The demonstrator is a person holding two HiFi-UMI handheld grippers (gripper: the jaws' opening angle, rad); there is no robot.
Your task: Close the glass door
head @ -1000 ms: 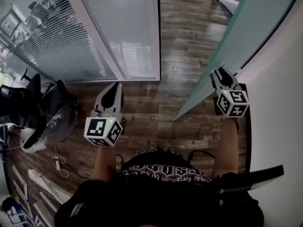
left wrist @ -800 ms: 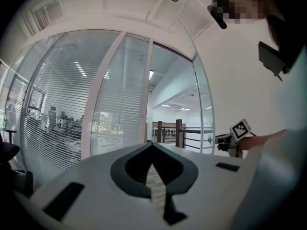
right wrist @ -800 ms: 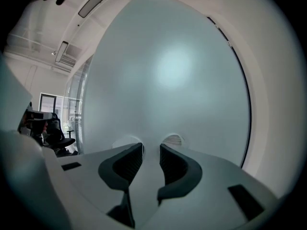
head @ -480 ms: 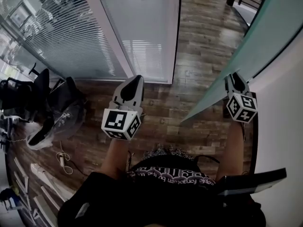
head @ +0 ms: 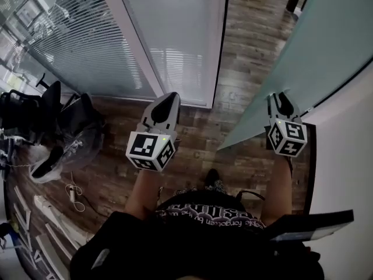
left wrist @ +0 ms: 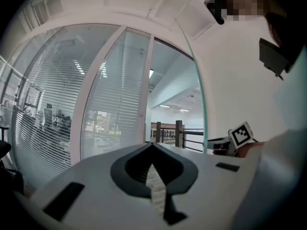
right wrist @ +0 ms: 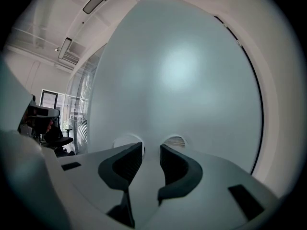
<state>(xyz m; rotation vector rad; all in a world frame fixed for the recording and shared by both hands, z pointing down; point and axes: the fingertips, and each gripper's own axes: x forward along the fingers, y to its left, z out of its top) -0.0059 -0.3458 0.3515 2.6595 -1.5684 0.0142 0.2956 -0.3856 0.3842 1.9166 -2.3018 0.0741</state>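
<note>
Head view, upper right: frosted glass door [head: 326, 45] angled open over wood floor [head: 245, 57]; right tool [head: 283, 100], jaws slightly parted, gripping nothing, tips at the door's pane; left tool [head: 165, 101], centre frame, clenched, empty.

The person held both arms forward, the left forearm [head: 139, 192] and right forearm [head: 280, 185] bare and reaching out from the body, a gripper in each hand. The left gripper [head: 166, 101] [left wrist: 152, 146] pointed ahead and slightly to the right, its marker cube [head: 150, 150] nearest the body and its two jaws pressed together with nothing between them. The right gripper [head: 282, 100] [right wrist: 151, 150] was held further out to the side, pointing ahead, its jaws a narrow gap apart and gripping nothing.
</note>
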